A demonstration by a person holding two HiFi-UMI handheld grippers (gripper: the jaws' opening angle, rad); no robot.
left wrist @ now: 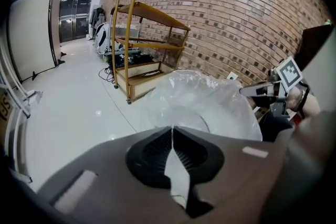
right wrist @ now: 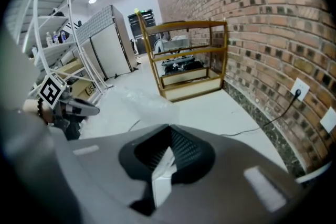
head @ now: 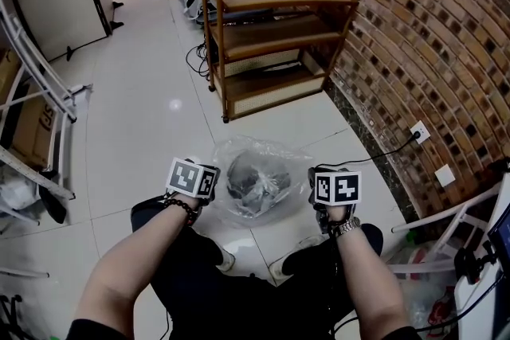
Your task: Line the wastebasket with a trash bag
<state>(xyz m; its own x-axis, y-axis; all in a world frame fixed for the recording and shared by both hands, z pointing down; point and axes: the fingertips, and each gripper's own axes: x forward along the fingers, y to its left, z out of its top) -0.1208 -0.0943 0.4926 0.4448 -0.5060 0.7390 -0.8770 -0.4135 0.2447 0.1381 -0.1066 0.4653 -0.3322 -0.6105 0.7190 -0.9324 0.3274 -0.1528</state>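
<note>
**Bag held wide over the wastebasket, hem not yet on the rim**

I have the clear trash bag [head: 267, 155] stretched between both tools on the white floor [head: 143, 107]. The left gripper [left wrist: 172, 136] has its jaws together on a fold of the film. The right gripper [right wrist: 168, 131] is likewise clamped on the bag's opposite edge. Through the plastic I make out a dark round shape that I take to be the wastebasket [head: 253, 181], sitting between the two grippers, with the bag billowed around it. Whether the film lies inside the basket or only drapes over it, I cannot tell.

I judge the step in hand to be spreading the bag's mouth. The next move calls for keeping both pinches firm and working the hem over the rim at 9 and 3 o'clock, without dragging the light basket along the slick tiles.

There is room. From the basket, the floor runs open toward 10 and 11 o'clock. A wooden shelf cart [head: 271, 36] stands well apart at 12 o'clock. The brick wall [head: 414, 52] closes off the side from 1 to 4 o'clock, and a black cable [head: 382, 149] trails from a wall socket [head: 420, 131] at 3 o'clock, near the right hand's side. A white rack [head: 32, 91] stands at 9 o'clock, well apart. My operator's knees crowd in at 6 o'clock.
</note>
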